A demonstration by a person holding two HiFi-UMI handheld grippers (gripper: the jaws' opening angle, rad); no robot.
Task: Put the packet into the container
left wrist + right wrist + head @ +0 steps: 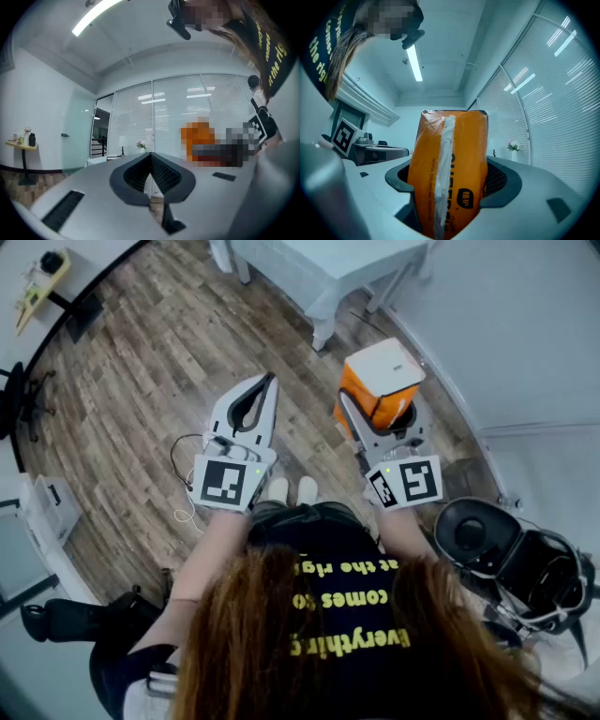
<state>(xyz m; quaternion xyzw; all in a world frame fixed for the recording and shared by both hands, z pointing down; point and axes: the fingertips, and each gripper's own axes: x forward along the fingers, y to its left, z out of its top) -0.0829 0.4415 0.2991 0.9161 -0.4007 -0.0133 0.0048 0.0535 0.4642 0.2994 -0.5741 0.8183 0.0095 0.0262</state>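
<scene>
The left forearm (pixel 214 545) and right forearm (pixel 401 532), both bare, reached forward from the body, side by side and apart. Each ended in a hand-held gripper pointing away from the person. The left hand-held gripper (pixel 271 381) had its jaws together, tips meeting, with nothing between them. The right hand-held gripper (pixel 379 407) had its jaws spread wide, pressed on the two sides of a packet (pixel 449 159) that stood upright between them. Both marker cubes, left (pixel 225 482) and right (pixel 405 481), faced upward just ahead of the wrists.
</scene>
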